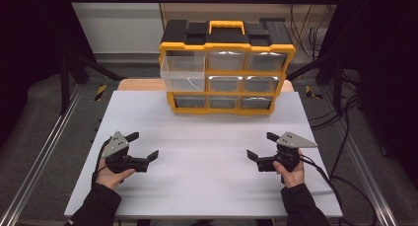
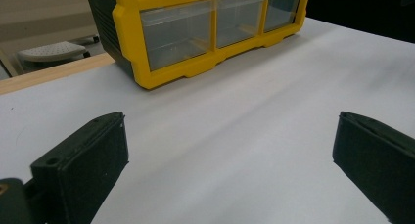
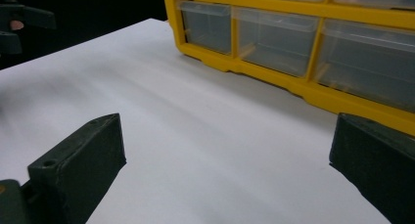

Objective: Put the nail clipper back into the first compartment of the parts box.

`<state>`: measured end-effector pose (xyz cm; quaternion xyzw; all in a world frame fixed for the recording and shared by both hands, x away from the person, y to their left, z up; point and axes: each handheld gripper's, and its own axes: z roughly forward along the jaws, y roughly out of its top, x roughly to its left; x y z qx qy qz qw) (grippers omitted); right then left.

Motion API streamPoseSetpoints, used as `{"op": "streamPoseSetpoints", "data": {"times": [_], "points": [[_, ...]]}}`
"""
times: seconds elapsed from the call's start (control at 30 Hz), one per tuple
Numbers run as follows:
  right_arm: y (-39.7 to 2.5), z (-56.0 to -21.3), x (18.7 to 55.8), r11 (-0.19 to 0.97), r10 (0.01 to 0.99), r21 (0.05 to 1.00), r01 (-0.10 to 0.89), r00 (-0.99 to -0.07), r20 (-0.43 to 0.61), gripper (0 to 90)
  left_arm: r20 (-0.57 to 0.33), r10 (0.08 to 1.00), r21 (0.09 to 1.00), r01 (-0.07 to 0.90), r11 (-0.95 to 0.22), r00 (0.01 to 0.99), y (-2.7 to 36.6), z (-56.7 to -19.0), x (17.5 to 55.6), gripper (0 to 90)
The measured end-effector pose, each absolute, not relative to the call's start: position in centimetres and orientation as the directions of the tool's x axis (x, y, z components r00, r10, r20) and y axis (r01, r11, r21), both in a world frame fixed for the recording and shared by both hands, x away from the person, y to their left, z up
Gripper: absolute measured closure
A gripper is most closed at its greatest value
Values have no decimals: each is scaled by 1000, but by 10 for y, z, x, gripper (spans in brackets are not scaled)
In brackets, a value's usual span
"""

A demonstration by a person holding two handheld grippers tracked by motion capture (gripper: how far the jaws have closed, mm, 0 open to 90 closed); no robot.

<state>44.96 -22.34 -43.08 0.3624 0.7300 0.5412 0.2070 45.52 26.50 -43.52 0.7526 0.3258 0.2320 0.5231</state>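
High view: yellow drawer cabinet (image 1: 226, 68) at far edge of white worktop (image 1: 207, 186), upright, front toward the person, top-left drawer (image 1: 183, 73) pulled out past the frame, other drawers flush. Left hand-held gripper (image 1: 145, 146) and right hand-held gripper (image 1: 259, 146) low over the near half of the worktop, jaws spread wide, nothing between them, well apart from the cabinet and from each other. Probably a ready pose: both angled inward and forward, open for a reach at the drawers; likely target the protruding drawer, left one nearer to it. Left gripper view: jaws apart, bare worktop between, cabinet's bottom row of clear drawers (image 2: 178, 33) ahead; clear enough to read the nearest as apparently empty, which the high view cannot resolve. Right gripper view: same open stance, bottom row (image 3: 274, 38) seen obliquely, left hand-held gripper far off at top left. Pulled-out drawer above both gripper frames; extension readable from the high view.
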Motion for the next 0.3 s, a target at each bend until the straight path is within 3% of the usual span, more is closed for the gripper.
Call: {"op": "streamPoseSetpoints", "data": {"times": [0.3], "points": [[-236,-444,452,163,771,932,323,-632,84,4,8,733,935,254,-245,680,263,-437,456,0]]}}
